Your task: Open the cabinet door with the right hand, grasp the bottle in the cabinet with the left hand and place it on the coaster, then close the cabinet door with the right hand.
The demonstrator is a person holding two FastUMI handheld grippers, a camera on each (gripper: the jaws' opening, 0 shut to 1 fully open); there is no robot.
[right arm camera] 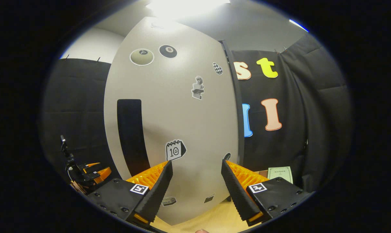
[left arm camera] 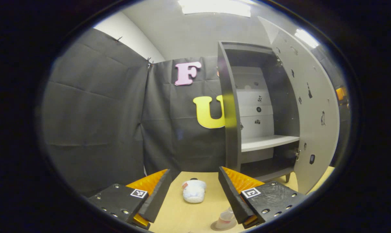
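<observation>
Already the cabinet door (left arm camera: 315, 106) stands wide open and the bottle (left arm camera: 226, 219) stands on the coaster (left arm camera: 222, 226) near the desk's (left arm camera: 189, 216) front edge, just beside the left tongs (left arm camera: 192, 194), which gape empty. The right tongs (right arm camera: 197, 191), also spread and empty, face the door's outer side (right arm camera: 172, 113). Judging by this, only the closing remains.

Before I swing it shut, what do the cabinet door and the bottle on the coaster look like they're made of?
The cabinet door looks like painted or laminated board: flat, matte light grey, with stickers on it and a dark vertical handle strip. The bottle seems to be clear plastic, see-through with a pale cap, though partly hidden behind the left gripper. The coaster under it is a thin, dull disc; its material isn't clear.
</observation>
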